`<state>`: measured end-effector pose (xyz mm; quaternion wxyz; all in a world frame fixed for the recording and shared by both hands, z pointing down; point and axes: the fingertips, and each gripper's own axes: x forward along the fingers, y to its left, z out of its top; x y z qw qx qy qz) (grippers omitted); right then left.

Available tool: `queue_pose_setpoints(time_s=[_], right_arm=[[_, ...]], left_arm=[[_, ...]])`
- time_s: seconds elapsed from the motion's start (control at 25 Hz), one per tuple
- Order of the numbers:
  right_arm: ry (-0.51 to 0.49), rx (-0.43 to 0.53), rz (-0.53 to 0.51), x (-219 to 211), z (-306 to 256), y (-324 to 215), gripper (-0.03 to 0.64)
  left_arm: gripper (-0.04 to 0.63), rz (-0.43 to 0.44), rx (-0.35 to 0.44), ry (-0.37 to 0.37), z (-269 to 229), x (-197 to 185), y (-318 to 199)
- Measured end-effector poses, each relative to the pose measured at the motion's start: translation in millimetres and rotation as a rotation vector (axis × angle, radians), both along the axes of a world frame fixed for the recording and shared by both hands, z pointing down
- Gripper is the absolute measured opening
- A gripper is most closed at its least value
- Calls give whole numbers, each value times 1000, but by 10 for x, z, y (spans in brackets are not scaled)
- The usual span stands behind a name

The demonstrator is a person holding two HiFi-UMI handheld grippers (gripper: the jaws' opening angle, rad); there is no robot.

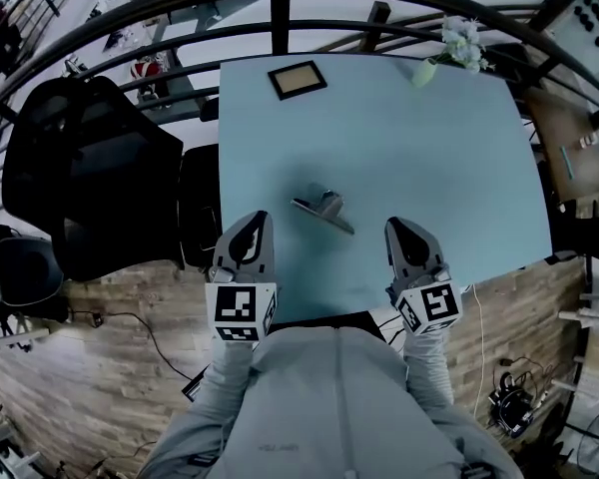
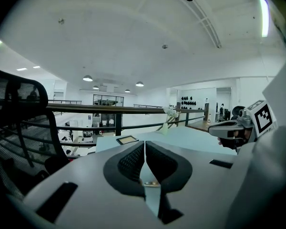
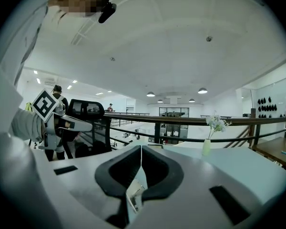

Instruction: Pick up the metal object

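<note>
The metal object (image 1: pixel 321 208), a small grey piece with a flat angled blade, lies on the light blue table (image 1: pixel 429 158) near its front edge. My left gripper (image 1: pixel 257 220) rests to its left and my right gripper (image 1: pixel 396 228) to its right, both a short way off and pointing across the table. In the left gripper view the left gripper's (image 2: pixel 144 144) dark pads meet with nothing between them. The right gripper (image 3: pixel 141 150) in its own view is likewise shut and empty. Each gripper view shows the other gripper at its edge: the right gripper (image 2: pixel 229 128) and the left gripper (image 3: pixel 71 124).
A small picture frame (image 1: pixel 298 79) lies at the table's far side, and a vase of white flowers (image 1: pixel 457 46) stands at its far right corner. A black office chair (image 1: pixel 90 168) is left of the table. A dark railing (image 1: pixel 280 28) runs behind the table.
</note>
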<state>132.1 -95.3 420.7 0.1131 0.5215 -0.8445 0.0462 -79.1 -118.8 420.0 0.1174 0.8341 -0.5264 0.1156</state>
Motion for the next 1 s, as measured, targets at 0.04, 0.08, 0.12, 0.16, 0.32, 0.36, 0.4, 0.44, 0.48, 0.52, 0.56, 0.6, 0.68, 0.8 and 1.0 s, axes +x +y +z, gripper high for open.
queue_pose_setpoints(time_s=[0.04,0.08,0.12,0.16,0.32,0.36,0.4,0.44,0.48,0.52,0.56,0.6,0.68,0.8,1.0], right_arm=[[-3,-1,-3,40,4,-20,25],[-5,-2,-6,77,11,-42,23],[-6,-3,-10,110,18,-65,24],[-7,-2,-15,141,24,-90,23],[-17,9,-29,265,21,-215,24],[-22,12,-33,285,18,-244,23],[-27,14,-38,298,14,-267,24],[-31,15,-43,304,8,-284,24],[-35,15,-51,303,3,-298,24],[-38,16,-59,296,0,-315,24],[-40,16,-67,287,3,-333,25],[-43,15,-74,279,12,-352,25],[-52,10,-79,278,46,-382,25],[-67,-3,-84,260,103,-429,25],[-107,-45,-129,136,165,-468,26]], left_arm=[[32,1,3,-3,-13,49,-31],[32,1,7,-5,-24,93,-59],[32,-2,10,-6,-34,131,-83],[32,-5,12,-7,-41,165,-104],[32,-22,18,-13,-45,265,-198],[32,-30,19,-16,-42,273,-219],[32,-37,19,-19,-42,276,-235],[32,-43,19,-23,-45,276,-243],[32,-49,19,-26,-49,273,-246],[32,-54,20,-29,-54,265,-246],[32,-59,21,-32,-59,257,-245],[32,-62,22,-35,-64,252,-242],[32,-66,24,-38,-69,253,-229],[32,-72,29,-40,-73,239,-228],[32,-78,29,-40,-79,189,-251]])
